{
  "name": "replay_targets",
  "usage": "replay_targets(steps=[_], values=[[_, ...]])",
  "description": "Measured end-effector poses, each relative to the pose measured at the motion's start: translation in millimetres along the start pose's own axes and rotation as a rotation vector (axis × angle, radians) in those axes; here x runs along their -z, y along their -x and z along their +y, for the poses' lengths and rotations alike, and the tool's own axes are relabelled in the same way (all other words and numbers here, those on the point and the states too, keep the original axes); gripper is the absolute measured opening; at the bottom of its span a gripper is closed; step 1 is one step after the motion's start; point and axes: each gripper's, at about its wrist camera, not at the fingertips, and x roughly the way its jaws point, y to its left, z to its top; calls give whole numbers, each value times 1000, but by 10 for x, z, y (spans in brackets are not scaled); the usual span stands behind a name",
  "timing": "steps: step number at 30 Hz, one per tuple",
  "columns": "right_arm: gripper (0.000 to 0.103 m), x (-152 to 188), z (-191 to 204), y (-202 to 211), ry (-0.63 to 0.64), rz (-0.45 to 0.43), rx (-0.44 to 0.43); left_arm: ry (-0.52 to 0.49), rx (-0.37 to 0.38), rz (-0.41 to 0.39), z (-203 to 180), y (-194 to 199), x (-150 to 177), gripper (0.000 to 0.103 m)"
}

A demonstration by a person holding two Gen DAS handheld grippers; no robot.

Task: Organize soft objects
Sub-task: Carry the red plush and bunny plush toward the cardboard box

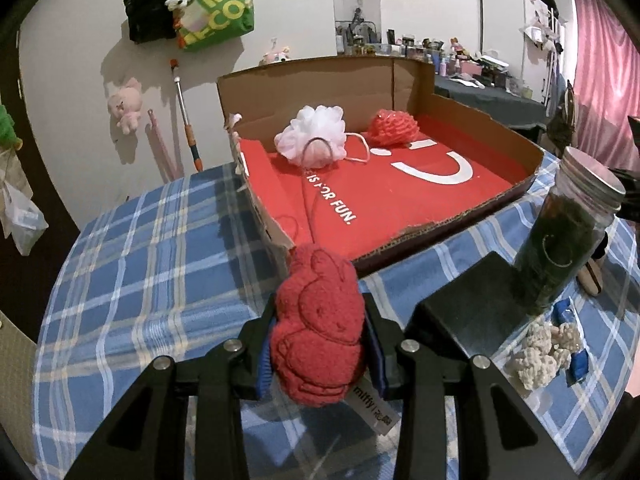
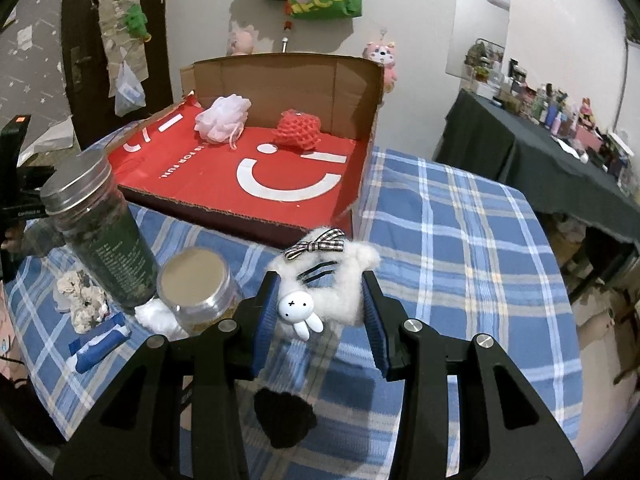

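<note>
the left gripper (image 1: 320,344) is clamped on a red fuzzy rabbit-shaped plush (image 1: 318,328), held above the blue plaid tablecloth (image 1: 160,264) just near of the shallow cardboard box with a red printed floor (image 1: 520,196). the right gripper (image 2: 320,308) pinches a white fluffy hair clip with a checked bow and small rabbit charm (image 2: 320,280). a pale pink mesh bath pouf (image 1: 312,136) and red mesh pouf (image 1: 394,126) already lie at the far end of the box. a tall dark jar with a metal lid (image 2: 100,232) and a short clear jar (image 2: 196,284) stand left of the right gripper.
</note>
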Motion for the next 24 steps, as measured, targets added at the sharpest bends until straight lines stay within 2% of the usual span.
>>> replay_targets(steps=[18, 24], values=[[38, -417, 61, -209, 57, 17, -119, -8, 38, 45, 117, -134, -272, 39], [38, -540, 129, -253, 71, 15, -137, -3, 30, 25, 121, -14, -346, 39]])
